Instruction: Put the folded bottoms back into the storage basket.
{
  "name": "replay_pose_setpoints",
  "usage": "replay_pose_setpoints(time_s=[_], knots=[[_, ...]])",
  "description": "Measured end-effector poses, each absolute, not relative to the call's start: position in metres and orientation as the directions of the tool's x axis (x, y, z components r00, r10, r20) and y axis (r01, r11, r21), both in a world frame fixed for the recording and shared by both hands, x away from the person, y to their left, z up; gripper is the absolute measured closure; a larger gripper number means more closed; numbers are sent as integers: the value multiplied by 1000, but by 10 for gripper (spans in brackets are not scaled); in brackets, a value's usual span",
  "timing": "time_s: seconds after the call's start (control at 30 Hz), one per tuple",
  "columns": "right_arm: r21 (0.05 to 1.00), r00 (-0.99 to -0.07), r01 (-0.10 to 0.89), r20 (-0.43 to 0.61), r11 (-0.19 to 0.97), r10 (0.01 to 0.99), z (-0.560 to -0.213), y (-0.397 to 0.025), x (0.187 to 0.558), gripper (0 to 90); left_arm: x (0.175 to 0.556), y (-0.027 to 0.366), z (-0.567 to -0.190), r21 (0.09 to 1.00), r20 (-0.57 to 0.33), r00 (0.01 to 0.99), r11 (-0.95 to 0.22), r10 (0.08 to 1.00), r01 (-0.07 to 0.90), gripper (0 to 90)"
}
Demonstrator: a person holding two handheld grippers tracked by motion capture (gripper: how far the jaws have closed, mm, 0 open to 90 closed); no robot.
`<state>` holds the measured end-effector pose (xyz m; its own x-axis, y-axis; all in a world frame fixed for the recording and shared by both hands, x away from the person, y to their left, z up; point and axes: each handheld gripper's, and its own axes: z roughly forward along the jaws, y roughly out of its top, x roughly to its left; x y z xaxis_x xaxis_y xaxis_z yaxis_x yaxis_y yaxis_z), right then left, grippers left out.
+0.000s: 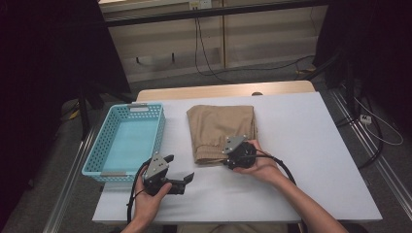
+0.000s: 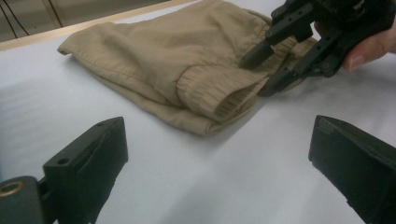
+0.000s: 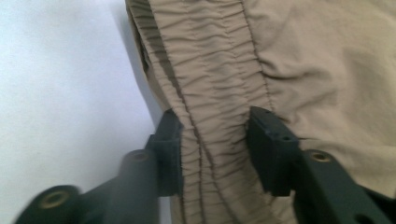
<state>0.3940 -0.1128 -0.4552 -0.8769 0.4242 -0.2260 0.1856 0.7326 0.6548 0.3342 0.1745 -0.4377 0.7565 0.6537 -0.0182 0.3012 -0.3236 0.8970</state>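
Folded khaki trousers (image 1: pixel 221 131) lie near the middle of the white table (image 1: pixel 311 145), just right of a light-blue plastic basket (image 1: pixel 127 141). The right hand-held gripper (image 3: pixel 212 149) sits at their near edge, its jaws part-open on either side of the ribbed elastic band (image 3: pixel 210 93), touching the cloth but not yet pinched together. The left hand-held gripper (image 1: pixel 179 170) hovers wide open and empty over bare table between basket and trousers.

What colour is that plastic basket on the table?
Light turquoise blue basket, with a lattice of small holes; clearest in the high view.
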Motion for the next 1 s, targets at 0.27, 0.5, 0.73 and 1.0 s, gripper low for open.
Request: replay_pose_setpoints(time_s=[0.27, 0.5, 0.73, 1.0], knots=[[647, -879, 207, -207, 734, 430, -450, -113, 399, 752, 342, 170, -440, 883, -51, 764, -328, 644, 335, 49], [665, -874, 238, -170, 708, 455, -442, -116, 403, 777, 352, 171, -439, 880, -92, 746, -297, 659, 370, 49], [699, -876, 254, -128, 669, 466, -436, -122, 402, 779, 358, 169, -430, 874, -87, 740, -306, 666, 378, 50], [713, -880, 257, -107, 653, 463, -430, -126, 392, 780, 368, 160, -416, 881, -60, 744, -315, 665, 353, 66]])
